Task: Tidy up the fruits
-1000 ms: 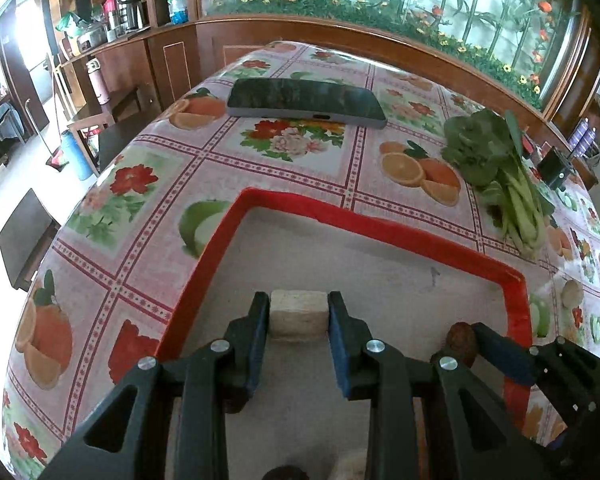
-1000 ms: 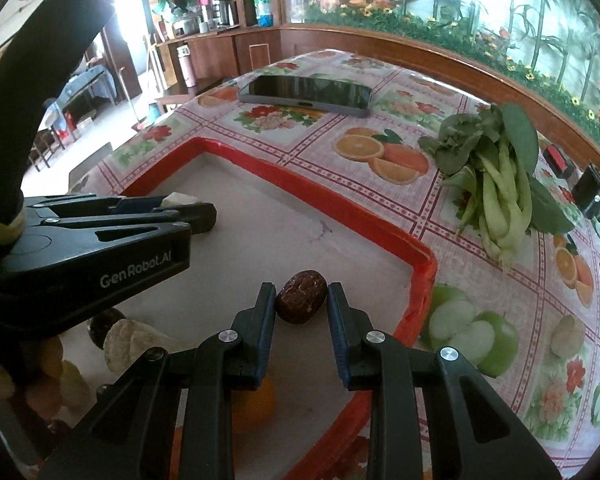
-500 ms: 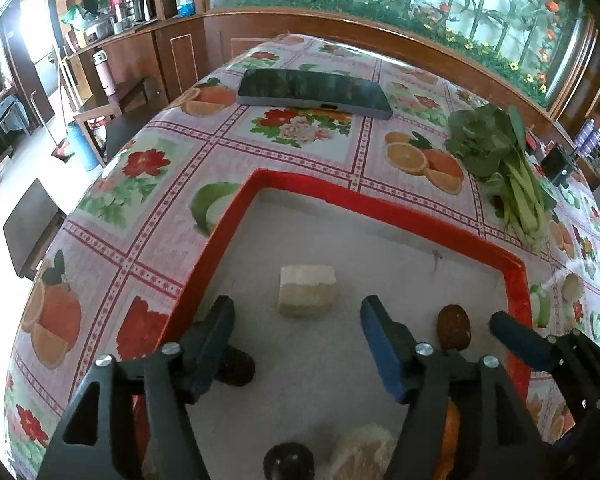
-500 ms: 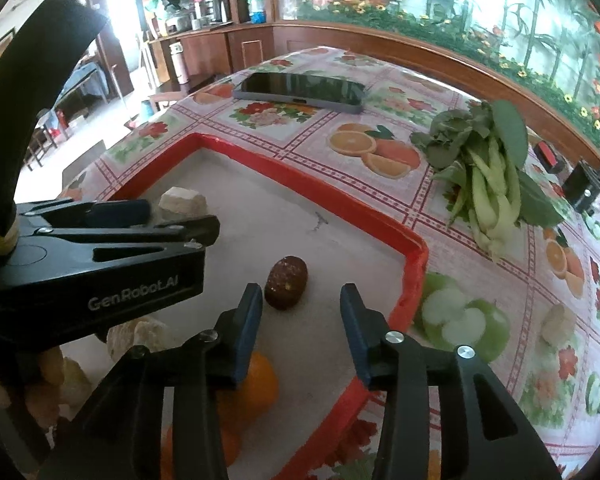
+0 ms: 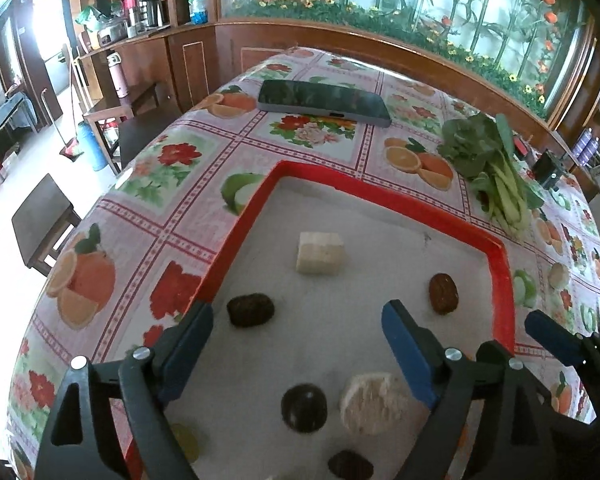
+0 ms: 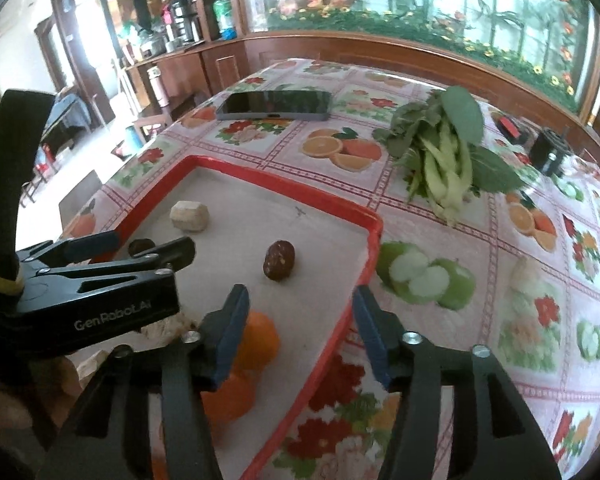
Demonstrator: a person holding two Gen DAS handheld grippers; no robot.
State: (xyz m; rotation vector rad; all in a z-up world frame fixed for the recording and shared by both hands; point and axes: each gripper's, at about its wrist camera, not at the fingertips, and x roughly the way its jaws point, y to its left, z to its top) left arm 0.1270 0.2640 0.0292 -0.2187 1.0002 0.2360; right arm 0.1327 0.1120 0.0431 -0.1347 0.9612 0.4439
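A red-rimmed tray (image 5: 384, 200) lies on the flowered tablecloth. On its pale floor rest a cream block (image 5: 320, 254), a dark wrinkled fruit (image 5: 250, 310), a brown speckled fruit (image 5: 443, 293), a dark round fruit (image 5: 304, 406) and a pale rough lump (image 5: 374, 404). My left gripper (image 5: 300, 340) hangs behind the block, jaws opening, touching nothing. In the right wrist view my right gripper (image 6: 302, 332) hovers short of the brown speckled fruit (image 6: 279, 260). Its jaws are opening with nothing between them. Two oranges (image 6: 260, 340) sit under its left finger. The left gripper (image 6: 100, 288) hides the tray's near left part.
A dark phone (image 5: 324, 102) lies flat at the far side of the table. Leafy greens (image 5: 488, 160) lie to the right of the tray, with a small black device (image 5: 548, 168) beyond them. The table edge drops off at the left, above dark stools (image 5: 44, 216).
The left gripper let go of the cream block and the right let go of the brown speckled fruit. Both opened wide and drew back and up from the tray floor.
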